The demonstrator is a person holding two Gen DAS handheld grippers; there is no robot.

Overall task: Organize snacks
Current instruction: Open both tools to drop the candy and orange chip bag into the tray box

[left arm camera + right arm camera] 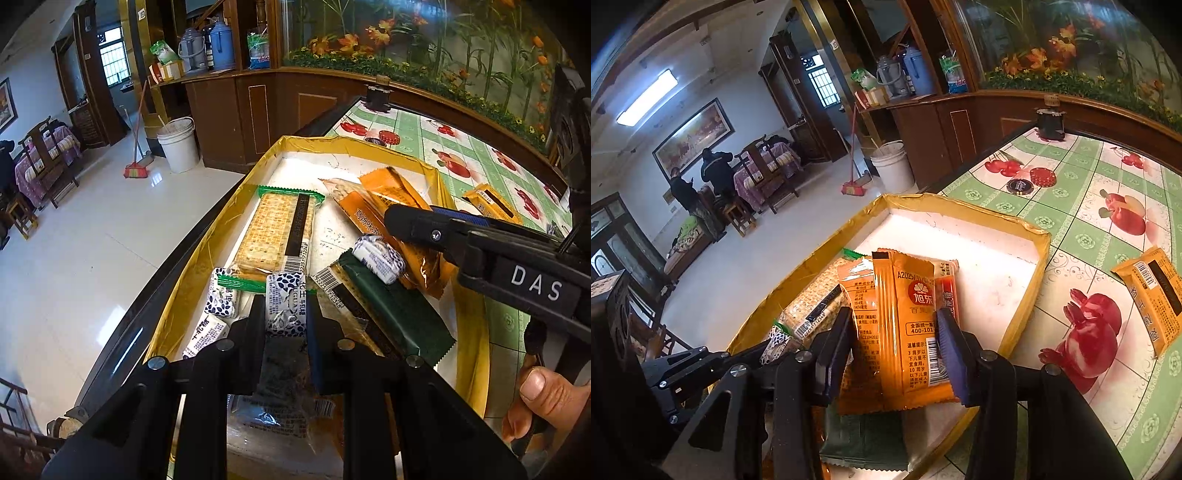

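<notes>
Left wrist view: the left gripper [282, 314], at lower centre of frame, has its jaws clamped on a small blue-and-white candy packet [283, 295]. The packet's long axis runs up the frame, in line with the fingers. It is glossy crinkled film with a leaf print.

The tray [369, 146] is a shallow rectangular box with gold foil-taped walls and a white, scuffed floor. It sits on a table [417, 127] covered in a green-and-white oilcloth printed with fruit.

Inside the tray:
- A clear-wrapped cracker pack [275, 229] with green crimped ends lies flat at centre, long axis running up the frame. The crackers show a dotted, gridded texture.
- A dark green matte packet [399, 314] with serrated ends lies diagonally, from centre towards lower right.
- Another wrapped candy [378, 258] rests on its upper end.
- Two more candies [221, 301] lie at the lower left.

Right wrist view: the right gripper [892, 332] straddles an orange foil sachet [905, 325]. The sachet stands roughly upright in the frame, long axis vertical, shiny and creased. The jaws have just been opening. Whether the pads still press on it I cannot tell.

A yellow packet [1156, 291] lies on the table outside the tray, at the right edge.
</notes>
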